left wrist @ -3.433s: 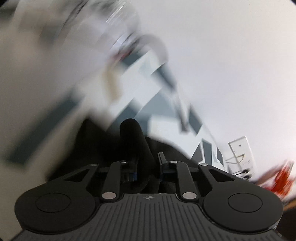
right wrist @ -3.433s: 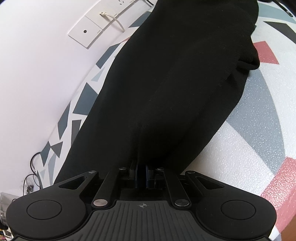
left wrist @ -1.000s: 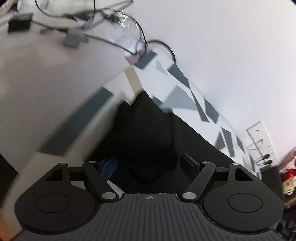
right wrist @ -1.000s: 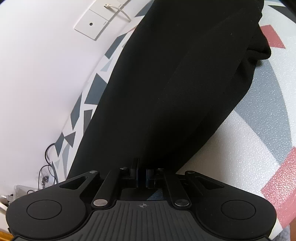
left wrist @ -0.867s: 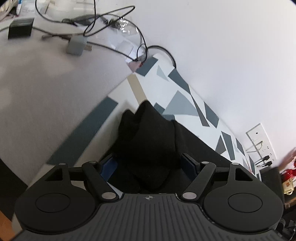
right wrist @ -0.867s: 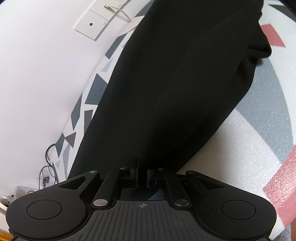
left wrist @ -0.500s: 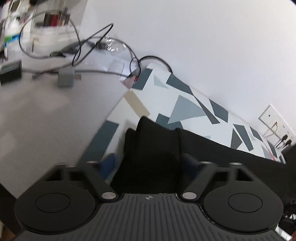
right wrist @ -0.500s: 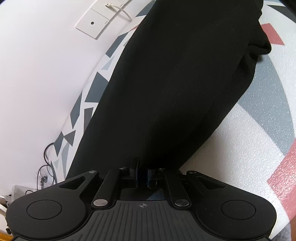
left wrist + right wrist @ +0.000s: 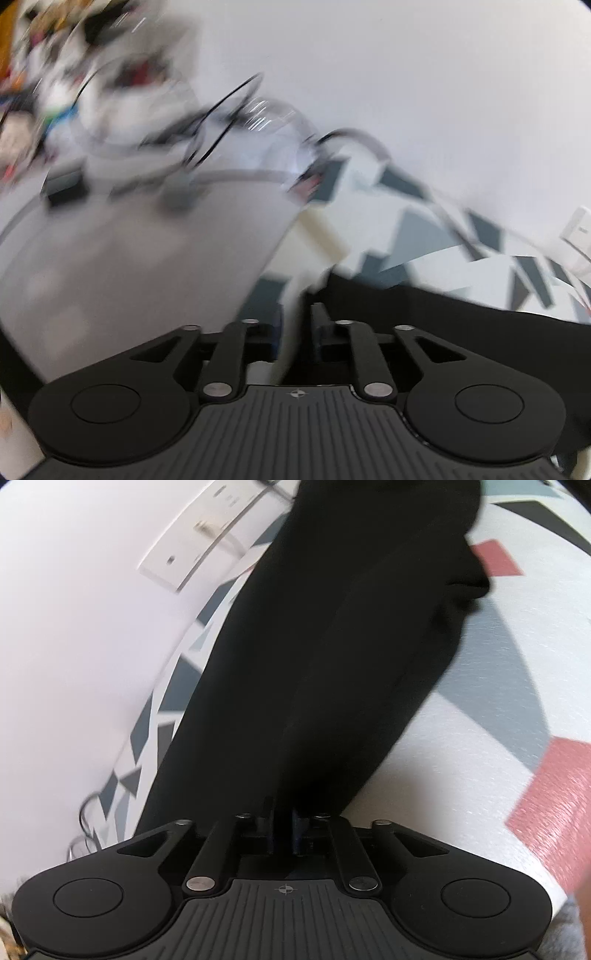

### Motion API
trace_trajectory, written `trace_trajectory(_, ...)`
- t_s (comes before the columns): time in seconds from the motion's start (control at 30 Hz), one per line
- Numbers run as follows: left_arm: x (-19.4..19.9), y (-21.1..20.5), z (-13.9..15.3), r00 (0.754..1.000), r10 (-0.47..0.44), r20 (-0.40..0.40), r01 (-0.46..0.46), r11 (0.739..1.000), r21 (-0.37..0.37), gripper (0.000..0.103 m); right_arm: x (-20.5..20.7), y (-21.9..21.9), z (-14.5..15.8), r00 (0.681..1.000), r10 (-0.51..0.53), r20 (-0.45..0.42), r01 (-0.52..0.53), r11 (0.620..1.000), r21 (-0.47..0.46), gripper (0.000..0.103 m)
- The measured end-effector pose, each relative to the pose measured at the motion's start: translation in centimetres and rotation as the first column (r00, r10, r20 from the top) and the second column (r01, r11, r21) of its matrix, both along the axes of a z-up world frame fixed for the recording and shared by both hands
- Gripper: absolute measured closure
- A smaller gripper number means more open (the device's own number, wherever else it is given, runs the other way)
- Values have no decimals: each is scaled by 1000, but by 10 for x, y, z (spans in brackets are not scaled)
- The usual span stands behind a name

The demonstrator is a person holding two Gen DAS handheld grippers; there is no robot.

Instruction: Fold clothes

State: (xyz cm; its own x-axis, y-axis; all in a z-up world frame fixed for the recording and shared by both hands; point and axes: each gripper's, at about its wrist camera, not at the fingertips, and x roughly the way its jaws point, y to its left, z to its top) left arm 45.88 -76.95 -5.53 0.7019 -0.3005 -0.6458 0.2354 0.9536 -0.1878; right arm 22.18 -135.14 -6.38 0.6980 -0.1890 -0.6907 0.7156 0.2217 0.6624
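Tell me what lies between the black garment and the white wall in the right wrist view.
In the right wrist view, only a strip of the patterned mat lies between the black garment and the white wall.

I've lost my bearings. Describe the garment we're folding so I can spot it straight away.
Start from the white wall with its socket plate; along its foot runs a white mat printed with grey and pink shapes. The black garment lies lengthwise on that mat, one end pinched in the right gripper. It is the only plain black thing on the patterned surface.
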Motion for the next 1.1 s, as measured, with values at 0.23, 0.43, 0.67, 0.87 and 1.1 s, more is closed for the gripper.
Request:
trace_trajectory(0.23, -25, -94, 17, 932, -344, 117, 335, 938, 88, 20, -35, -1, 18, 990, -129, -61, 118, 981, -154, 67)
trace_trajectory(0.43, -25, -169, -16, 882, -468, -42, 469, 871, 144, 20, -81, -6, 22, 960, -249, -130, 203, 935, -290, 67)
trace_trajectory(0.67, -35, -212, -40, 871, -476, -125, 491, 822, 290, 9, -97, -52, 21, 949, -189, -251, 42, 868, -495, 67)
trace_trajectory(0.87, -24, -224, -45, 901, -382, -207, 427, 867, 258, 0, -71, -68, 6, 960, -26, -280, -140, 819, -557, 60)
trace_trajectory(1.1, -31, -227, -45, 932, -302, -199, 349, 897, 272, 0, -60, -87, -14, 948, 54, -314, -224, 814, -536, 34)
